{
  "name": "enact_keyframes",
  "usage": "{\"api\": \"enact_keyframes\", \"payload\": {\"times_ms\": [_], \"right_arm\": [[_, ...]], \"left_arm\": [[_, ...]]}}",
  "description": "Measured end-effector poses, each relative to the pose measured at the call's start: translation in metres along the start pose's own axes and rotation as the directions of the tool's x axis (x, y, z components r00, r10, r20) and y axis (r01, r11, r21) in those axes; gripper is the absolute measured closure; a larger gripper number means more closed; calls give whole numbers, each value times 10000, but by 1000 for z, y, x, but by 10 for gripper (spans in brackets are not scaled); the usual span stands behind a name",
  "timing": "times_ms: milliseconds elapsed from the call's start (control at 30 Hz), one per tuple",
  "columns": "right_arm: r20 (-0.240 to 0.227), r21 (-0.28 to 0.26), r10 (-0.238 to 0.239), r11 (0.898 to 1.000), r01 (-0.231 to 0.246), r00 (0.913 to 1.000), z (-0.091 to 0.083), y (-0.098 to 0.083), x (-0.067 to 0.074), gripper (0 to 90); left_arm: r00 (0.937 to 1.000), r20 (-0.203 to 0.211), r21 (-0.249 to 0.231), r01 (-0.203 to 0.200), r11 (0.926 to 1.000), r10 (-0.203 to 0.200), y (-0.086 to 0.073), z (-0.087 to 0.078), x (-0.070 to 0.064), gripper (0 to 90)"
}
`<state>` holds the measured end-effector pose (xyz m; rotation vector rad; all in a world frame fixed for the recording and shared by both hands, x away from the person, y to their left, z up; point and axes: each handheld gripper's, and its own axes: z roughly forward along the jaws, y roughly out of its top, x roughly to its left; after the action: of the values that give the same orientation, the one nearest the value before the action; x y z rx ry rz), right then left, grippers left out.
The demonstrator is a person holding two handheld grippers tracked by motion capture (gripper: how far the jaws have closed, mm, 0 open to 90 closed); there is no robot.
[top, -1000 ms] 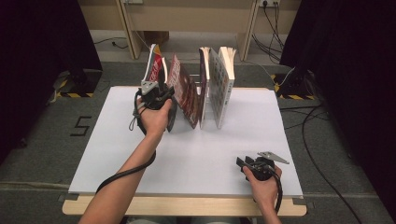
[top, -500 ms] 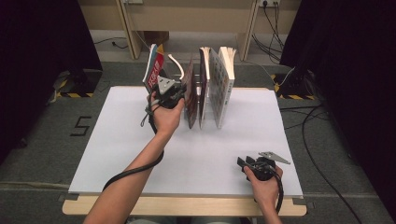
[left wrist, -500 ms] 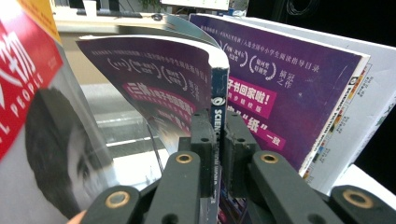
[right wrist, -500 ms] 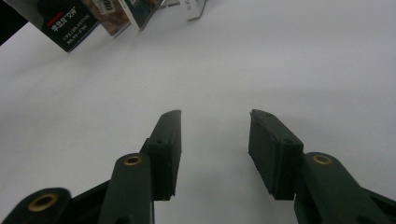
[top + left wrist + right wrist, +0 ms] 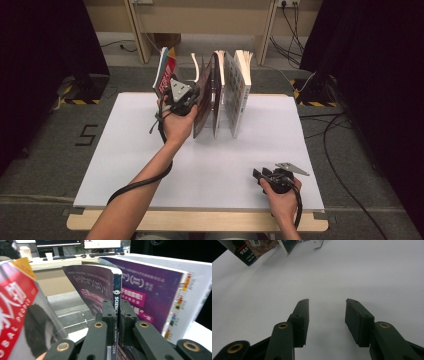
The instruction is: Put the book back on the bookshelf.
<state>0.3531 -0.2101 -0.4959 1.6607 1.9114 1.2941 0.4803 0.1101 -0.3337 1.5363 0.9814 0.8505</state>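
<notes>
1. Right gripper (image 5: 261, 176), nearest the person at the table's near right: its jaws stand apart over bare white tabletop (image 5: 367, 270), with nothing between them. It rests where it was a second ago and has no part in the work in hand.

2. Left gripper (image 5: 117, 315), farther out at the left-centre of the table: its jaws are clamped on the spine of the purple science-fiction paperback (image 5: 100, 285), one pad on each side of the dark blue spine strip. The jaws have just closed the last small part of their travel onto that spine.

3. Change over the last second: in the high view the left gripper (image 5: 187, 102) has carried the paperback (image 5: 202, 107) rightward, away from the red-covered magazine (image 5: 165, 75) and up beside the row of standing books. The paperback was leaning in the gap before; it now stands nearly upright, close against the next volume.

4. Neighbouring volume, the matching purple-covered book (image 5: 152, 290), stands just to the right of the gripped spine; whether the two covers touch cannot be told.

5. Farthest right, the white patterned book (image 5: 235, 90) closes the row. The red magazine stands apart at the far left.

6. Reading: the paperback appears to be gathered into the row. Judged from here, what remains is to seat it flush and release it without tipping it.
</notes>
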Motion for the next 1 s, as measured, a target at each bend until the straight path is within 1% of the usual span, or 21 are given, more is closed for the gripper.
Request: {"api": "enact_keyframes", "payload": {"times_ms": [33,100,133,233,267,300,333,367,467,567,600,633,667,700,733,767,933,967,1000], "right_arm": [[-1,-4,3,10000,-3,10000,0,0,0,550],[33,-3,-53,10000,53,10000,0,0,0,550],[-8,21,30,10000,-30,10000,0,0,0,550],[-2,16,-10,10000,10,10000,0,0,0,550],[-2,16,-10,10000,10,10000,0,0,0,550],[-7,11,10,10000,-10,10000,-1,0,0,550],[-7,11,10,10000,-10,10000,-1,0,0,550],[50,-20,-29,10000,29,10000,-1,0,-1,550],[37,-7,-5,10000,5,10000,-1,0,-1,550],[-7,0,8,10000,-8,10000,-1,0,0,550],[-7,0,8,10000,-8,10000,-1,0,0,550],[9,-8,7,10000,-7,10000,-1,0,-1,550],[18,-9,7,10000,-7,10000,-1,0,-1,551],[9,9,45,10000,-45,10000,-1,0,-1,551],[8,2,54,10000,-54,10000,-1,0,-1,550],[9,4,1,10000,-1,10000,-1,0,-1,550],[3,15,2,10000,-2,10000,0,0,0,550],[7,18,11,10000,-11,10000,0,0,0,550],[9,20,4,10000,-4,10000,0,0,0,550]], "left_arm": [[9996,158,2,-247,9997,247,-1,0,-4,841],[9980,375,10,-506,9987,505,-3,0,-9,841],[9972,468,11,-589,9983,588,-5,0,-13,840],[9928,866,28,-829,9966,824,-8,0,-21,840],[9928,866,28,-829,9966,824,-8,0,-21,840],[9916,1016,-47,-794,9968,795,-9,1,-24,839],[9916,1016,-47,-794,9968,795,-9,1,-24,838],[9916,1139,41,-618,9981,609,-10,1,-26,837],[9904,1295,42,-498,9988,488,-11,2,-29,828],[9887,1486,52,-205,9998,195,-12,2,-30,801],[9887,1486,52,-205,9998,195,-12,2,-30,784],[9871,1597,100,-90,9999,72,-13,3,-29,765],[9871,1597,100,-90,9999,72,-13,3,-29,754],[9848,1735,142,-69,9999,43,-15,3,-29,747],[9848,1735,142,-69,9999,43,-15,3,-29,744],[9834,1816,163,-19,9999,-11,-17,2,-29,736],[9839,1783,133,72,9999,-95,-18,0,-27,728],[9843,1765,158,71,9999,-98,-18,1,-27,739],[9850,1727,159,35,9999,-62,-17,1,-27,771]]}}
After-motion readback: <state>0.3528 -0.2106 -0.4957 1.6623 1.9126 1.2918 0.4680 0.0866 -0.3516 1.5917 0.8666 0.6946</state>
